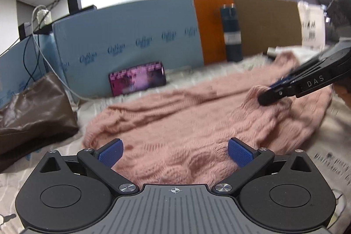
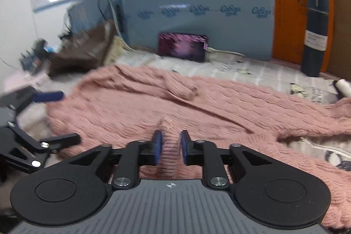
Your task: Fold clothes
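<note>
Two grippers are working over one pink knitted sweater [image 1: 175,122], which is lying spread across a newspaper-covered surface [image 1: 333,124].

In the left wrist view, the left gripper [image 1: 174,151] is hovering low over the near part of the sweater with its blue pads [image 1: 239,151] standing wide apart and nothing between them. The right gripper [image 1: 273,92] is reaching in from the right edge, its tips pinching up a small ridge of the knit. Behind the sweater, a phone [image 1: 137,78] with a lit purple screen is leaning against a blue foam board [image 1: 122,36]. A brown bag [image 1: 37,106] is sitting at the left, and a dark blue flask [image 1: 231,32] is standing upright in front of an orange board [image 1: 210,27].

In the right wrist view, the right gripper [image 2: 171,147] is clamping a raised fold of pink knit, the pads pressing on it from both sides with the wool bulging up between them. The rest of the sweater [image 2: 219,106] is stretching away ahead and to the right, one sleeve lying across the middle. The left gripper [image 2: 54,117] is showing at the left edge, fingers spread, just beside the sweater's left border. The phone [image 2: 183,47], the flask [image 2: 314,34] and the bag [image 2: 83,54] are lining the back, all somewhat blurred.
</note>
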Motion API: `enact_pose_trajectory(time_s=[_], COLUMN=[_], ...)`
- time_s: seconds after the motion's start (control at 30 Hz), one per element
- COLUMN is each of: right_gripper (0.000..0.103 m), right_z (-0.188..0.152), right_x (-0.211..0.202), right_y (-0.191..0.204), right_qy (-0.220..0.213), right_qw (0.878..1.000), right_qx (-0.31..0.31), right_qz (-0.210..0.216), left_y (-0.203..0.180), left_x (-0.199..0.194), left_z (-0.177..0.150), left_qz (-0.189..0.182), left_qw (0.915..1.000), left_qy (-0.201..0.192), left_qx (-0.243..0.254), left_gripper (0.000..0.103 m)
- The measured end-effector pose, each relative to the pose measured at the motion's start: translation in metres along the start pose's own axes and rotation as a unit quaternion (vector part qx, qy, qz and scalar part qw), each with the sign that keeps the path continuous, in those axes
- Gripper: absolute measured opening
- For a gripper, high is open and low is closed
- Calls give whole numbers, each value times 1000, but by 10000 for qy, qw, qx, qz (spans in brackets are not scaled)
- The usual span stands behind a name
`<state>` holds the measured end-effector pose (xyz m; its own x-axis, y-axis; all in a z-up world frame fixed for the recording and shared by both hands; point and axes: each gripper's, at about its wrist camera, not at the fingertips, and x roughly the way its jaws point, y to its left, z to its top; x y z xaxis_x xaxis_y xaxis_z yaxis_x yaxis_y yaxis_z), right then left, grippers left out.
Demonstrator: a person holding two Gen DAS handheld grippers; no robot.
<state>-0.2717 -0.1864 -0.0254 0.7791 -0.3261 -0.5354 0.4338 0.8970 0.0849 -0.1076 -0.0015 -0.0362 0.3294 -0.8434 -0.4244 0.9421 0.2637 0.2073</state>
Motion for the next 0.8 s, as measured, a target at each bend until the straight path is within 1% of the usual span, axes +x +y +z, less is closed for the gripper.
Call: enact_pose_trajectory(time_s=[0.07,0.1,0.17,0.27,0.3,0.37,0.4,0.43,0.5,0.57,0.6,0.67,0.7,0.73,0.8], right_gripper=[35,38,47,53,53,58,58,58,63,78,81,85,87,92,95], right_z=[-4,-7,-10,-14,-14,-14,-13,-13,-13,-14,-15,-19,-22,-25,-34], right_x=[4,5,8,12,12,12,10,7,-2,-14,-21,-34,-40,-47,-60], right_y=[4,5,7,9,9,7,5,3,0,-6,-10,-17,-20,-23,-27], right_qy=[31,41,118,188,181,168,122,76,-74,-307,-411,-586,-624,-657,-643], right_qw=[9996,9992,9979,9962,9959,9959,9963,9966,9968,9957,9950,9934,9922,9908,9873], right_qx=[-220,-324,-511,-697,-724,-724,-708,-691,-697,-792,-826,-924,-1042,-1162,-1450], right_qz=[-188,-250,-389,-489,-501,-512,-478,-444,-391,-360,-370,-340,-277,-210,10], left_y=[-3,-4,-6,-8,-7,-5,-4,-2,3,9,12,16,18,20,23], left_x=[4,5,7,7,5,3,1,-2,-12,-22,-27,-38,-42,-47,-56], left_z=[-1,-1,-2,-3,-3,-1,-1,0,0,-2,-3,-5,-6,-7,-8], left_qz=[70,96,130,156,147,128,131,150,162,134,130,28,-53,-155,-354], left_qw=[9999,9998,9996,9994,9995,9997,9998,9998,9995,9987,9981,9969,9963,9956,9933], left_qy=[131,182,237,242,207,139,84,1,-223,-462,-570,-732,-762,-764,-778], left_qx=[43,62,122,180,161,125,114,113,121,167,190,295,381,510,783], left_gripper=[103,103,103,103,103,103,103,103,103,103,103,103,103,103,103])
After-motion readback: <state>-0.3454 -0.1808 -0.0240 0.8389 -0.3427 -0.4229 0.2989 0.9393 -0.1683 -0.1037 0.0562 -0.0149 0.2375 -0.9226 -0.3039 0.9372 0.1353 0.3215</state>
